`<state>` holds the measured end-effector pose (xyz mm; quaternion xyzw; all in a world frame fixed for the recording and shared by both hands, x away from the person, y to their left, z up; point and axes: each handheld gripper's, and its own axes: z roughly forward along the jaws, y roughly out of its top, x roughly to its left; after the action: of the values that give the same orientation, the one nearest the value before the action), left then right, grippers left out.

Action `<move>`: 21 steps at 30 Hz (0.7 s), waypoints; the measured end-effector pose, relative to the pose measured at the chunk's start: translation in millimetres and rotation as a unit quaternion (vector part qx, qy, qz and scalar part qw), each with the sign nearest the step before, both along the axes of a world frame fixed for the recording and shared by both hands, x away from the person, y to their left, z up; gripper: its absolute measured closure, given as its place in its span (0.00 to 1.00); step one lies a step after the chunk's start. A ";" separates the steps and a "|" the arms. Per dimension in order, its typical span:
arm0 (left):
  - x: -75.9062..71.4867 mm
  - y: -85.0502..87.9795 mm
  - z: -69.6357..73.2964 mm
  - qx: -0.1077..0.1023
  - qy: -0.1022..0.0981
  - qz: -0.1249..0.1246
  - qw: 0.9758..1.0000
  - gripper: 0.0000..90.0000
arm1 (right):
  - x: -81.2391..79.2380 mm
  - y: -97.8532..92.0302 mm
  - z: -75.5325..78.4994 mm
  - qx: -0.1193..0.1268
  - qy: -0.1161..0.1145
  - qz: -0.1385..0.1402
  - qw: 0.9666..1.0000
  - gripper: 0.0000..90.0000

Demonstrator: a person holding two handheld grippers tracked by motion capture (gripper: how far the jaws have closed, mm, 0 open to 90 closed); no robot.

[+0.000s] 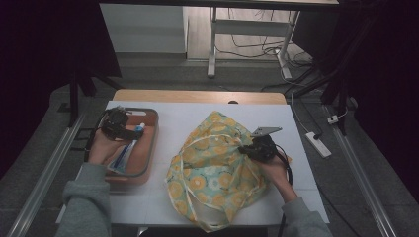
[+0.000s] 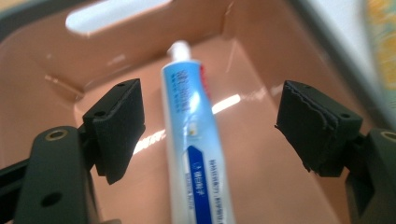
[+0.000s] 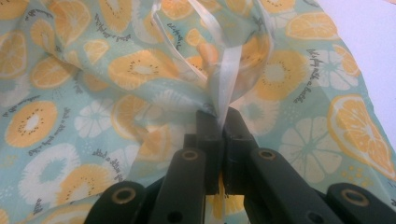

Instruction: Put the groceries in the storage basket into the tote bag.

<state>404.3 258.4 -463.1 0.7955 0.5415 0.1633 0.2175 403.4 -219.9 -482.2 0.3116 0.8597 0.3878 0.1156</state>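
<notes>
A blue-and-white toothpaste tube (image 2: 194,140) lies in a brown plastic tray (image 1: 148,153) at the table's left. My left gripper (image 2: 210,126) hovers over it, open, one pad on each side of the tube and not touching it; in the high view the left gripper (image 1: 118,129) sits above the tray's far end, by the tube (image 1: 129,148). A light green cloth bag printed with orange slices (image 1: 212,173) lies crumpled at the middle of the table. My right gripper (image 1: 254,149) is shut on the bag's translucent white strap (image 3: 229,79), its jaws pinched together at the bag's right side (image 3: 218,122).
The white table top (image 1: 173,116) has bare room behind the bag and between tray and bag. A white power strip (image 1: 318,144) lies on the floor to the right. A desk frame (image 1: 247,34) stands beyond the table's far edge.
</notes>
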 end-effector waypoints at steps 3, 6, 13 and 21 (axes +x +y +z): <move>3.8 0.5 -7.8 0.003 0.017 0.000 1.000 0.26 | -0.9 -1.6 -1.4 -0.002 0.000 0.000 1.000 0.97; 6.7 -0.5 -13.9 0.012 0.033 -0.001 0.999 0.26 | -1.6 -1.9 -1.7 -0.004 0.001 -0.002 1.000 0.97; 10.1 3.8 -27.4 0.012 0.065 0.004 0.998 0.26 | -1.4 0.0 -2.9 -0.009 0.000 0.000 1.000 0.97; 16.0 6.4 -44.6 0.013 0.104 0.014 0.994 0.30 | -1.3 0.5 -3.9 -0.009 0.002 0.000 1.000 0.97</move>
<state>420.3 264.8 -507.7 0.8034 0.5698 0.0899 0.1479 402.1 -219.4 -486.1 0.3114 0.8636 0.3790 0.1166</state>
